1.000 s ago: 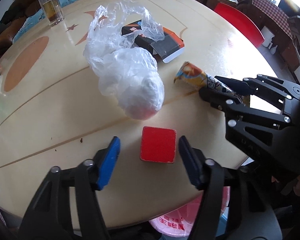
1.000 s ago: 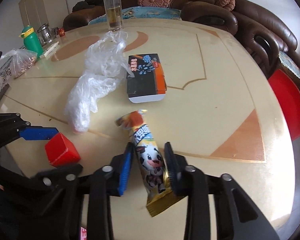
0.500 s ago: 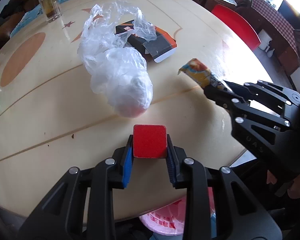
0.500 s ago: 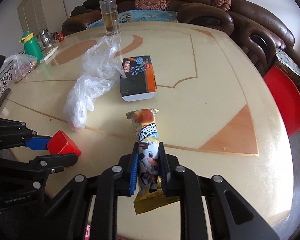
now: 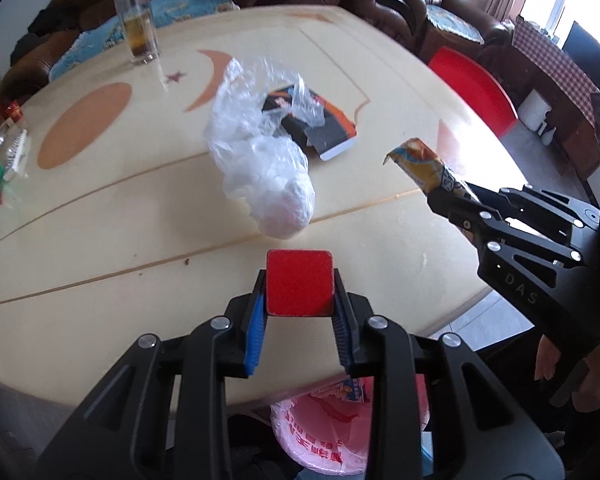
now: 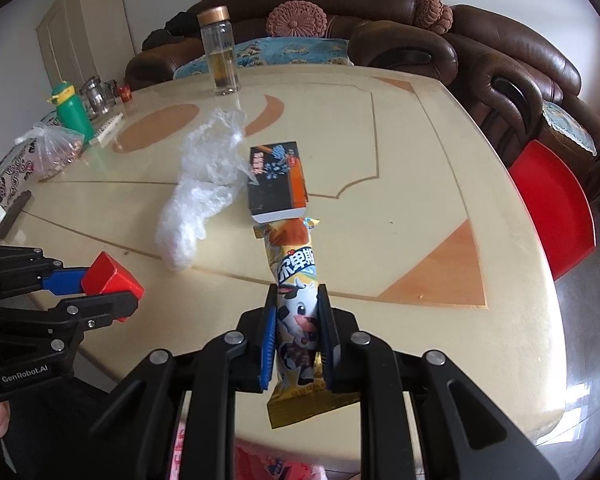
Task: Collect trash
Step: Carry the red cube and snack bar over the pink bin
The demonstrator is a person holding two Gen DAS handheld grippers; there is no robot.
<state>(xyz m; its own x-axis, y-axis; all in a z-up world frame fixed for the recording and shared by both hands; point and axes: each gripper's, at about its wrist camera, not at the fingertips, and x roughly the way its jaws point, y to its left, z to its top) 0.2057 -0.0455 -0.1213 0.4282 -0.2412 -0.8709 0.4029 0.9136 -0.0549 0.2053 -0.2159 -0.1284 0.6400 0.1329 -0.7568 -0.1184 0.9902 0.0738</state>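
Between the left gripper's (image 5: 300, 300) ribbed blue plastic pads sits a red block (image 5: 300, 282) with a matt, grainy face. The right gripper (image 6: 298, 326), matt black plastic, clamps a glossy foil snack wrapper (image 6: 296, 312). Ahead lie a crinkled clear film bag (image 5: 260, 160), a printed cardboard box (image 6: 278, 180) and the polished, glossy table (image 6: 400, 200).

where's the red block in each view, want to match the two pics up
Left wrist view: the red block sits low in the centre, clamped in the left gripper.
Right wrist view: the red block is at the left edge, below the middle, in the same gripper seen from the side.
Shared landmark: the crumpled clear plastic bag lies on the table just beyond the block in both.
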